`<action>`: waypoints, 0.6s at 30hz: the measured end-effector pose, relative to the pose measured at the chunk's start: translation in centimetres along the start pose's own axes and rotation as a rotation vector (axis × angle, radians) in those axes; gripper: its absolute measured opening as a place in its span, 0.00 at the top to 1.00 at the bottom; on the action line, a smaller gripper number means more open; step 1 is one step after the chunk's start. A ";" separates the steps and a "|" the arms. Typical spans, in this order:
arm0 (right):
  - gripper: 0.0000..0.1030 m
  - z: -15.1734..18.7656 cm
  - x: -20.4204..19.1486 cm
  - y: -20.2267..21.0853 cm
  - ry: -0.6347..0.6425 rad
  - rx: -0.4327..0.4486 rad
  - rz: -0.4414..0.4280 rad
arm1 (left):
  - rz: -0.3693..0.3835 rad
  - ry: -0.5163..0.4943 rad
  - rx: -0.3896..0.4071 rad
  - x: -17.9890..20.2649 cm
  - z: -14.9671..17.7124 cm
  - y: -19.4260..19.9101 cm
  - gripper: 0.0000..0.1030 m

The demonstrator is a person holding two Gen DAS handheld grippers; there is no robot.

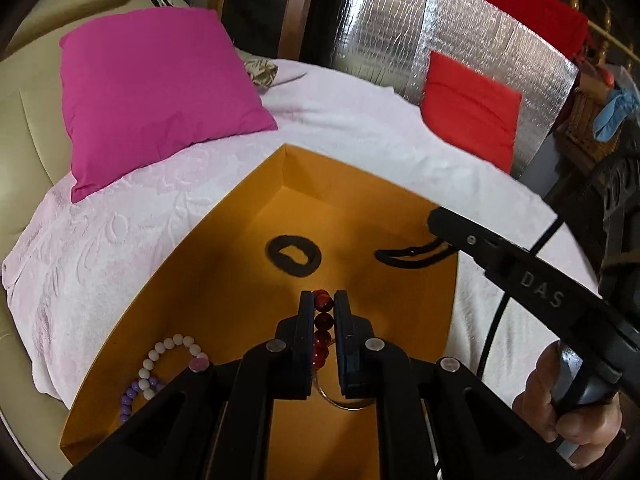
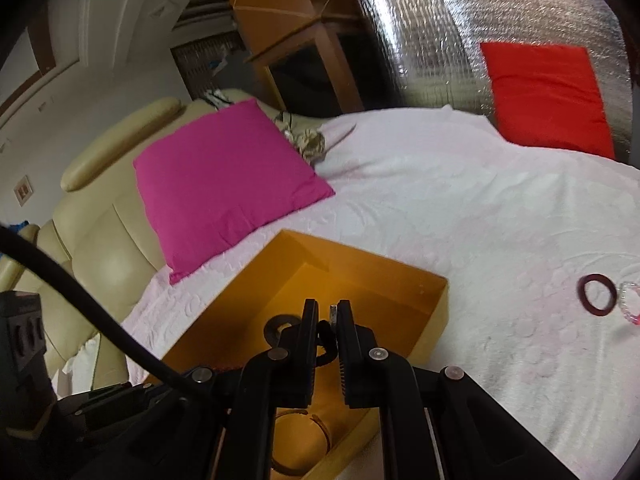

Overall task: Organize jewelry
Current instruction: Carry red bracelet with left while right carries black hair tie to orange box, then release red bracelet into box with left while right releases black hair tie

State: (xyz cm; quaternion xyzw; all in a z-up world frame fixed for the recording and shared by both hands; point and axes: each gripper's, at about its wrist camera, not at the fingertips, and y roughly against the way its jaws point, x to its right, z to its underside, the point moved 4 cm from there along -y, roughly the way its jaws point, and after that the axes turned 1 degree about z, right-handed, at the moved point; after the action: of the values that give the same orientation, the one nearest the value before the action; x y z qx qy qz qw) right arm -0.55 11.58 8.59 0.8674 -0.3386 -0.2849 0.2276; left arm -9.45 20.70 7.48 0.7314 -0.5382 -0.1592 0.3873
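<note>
An orange box (image 1: 224,240) lies open on the white bedspread. My left gripper (image 1: 323,300) is shut on a dark red bead bracelet (image 1: 322,328), held over the box floor. Inside lie a black scrunchie (image 1: 294,256), a white and purple bead bracelet (image 1: 160,364) and a thin gold bangle (image 1: 344,402). My right gripper (image 2: 327,312) is shut on a black hair band (image 2: 326,340) over the box (image 2: 360,268); it shows at the box's right edge in the left view (image 1: 436,228), the band (image 1: 408,256) hanging from it. A maroon ring-shaped band (image 2: 597,294) and a clear pink bracelet (image 2: 630,306) lie on the bedspread to the right.
A magenta pillow (image 1: 160,92) lies at the left on the bed, a red cushion (image 1: 468,108) leans on a silver foil panel (image 1: 420,32) at the back. A cream padded headboard (image 2: 92,216) runs along the left. A cable (image 2: 100,332) crosses the right wrist view.
</note>
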 end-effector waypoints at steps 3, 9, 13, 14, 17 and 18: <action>0.90 0.2 -0.1 -1.0 -0.002 -0.020 -0.002 | -0.018 0.013 -0.024 -0.3 0.1 -0.6 0.91; 0.86 0.2 0.7 -1.8 -0.034 -0.027 0.014 | -0.061 0.038 -0.043 -1.2 0.2 -1.0 0.89; 0.58 -0.1 1.4 -1.5 -0.075 -0.011 0.008 | -0.077 0.034 -0.046 -1.3 0.4 -0.9 0.73; 0.51 -0.2 1.5 -1.3 -0.087 0.003 0.008 | -0.082 0.028 -0.039 -1.2 0.3 -0.7 0.71; 0.51 -0.5 1.8 -0.6 -0.083 0.034 0.019 | -0.096 0.017 -0.022 -0.8 0.0 -0.5 0.57; 0.51 -0.6 2.0 -0.2 -0.087 0.043 0.027 | -0.096 0.016 -0.014 -0.6 0.0 -0.4 0.51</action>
State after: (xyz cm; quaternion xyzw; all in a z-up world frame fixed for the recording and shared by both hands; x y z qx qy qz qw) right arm 1.17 10.37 8.23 0.8540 -0.3661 -0.3121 0.1979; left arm -9.37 21.32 7.06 0.7549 -0.4981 -0.1755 0.3888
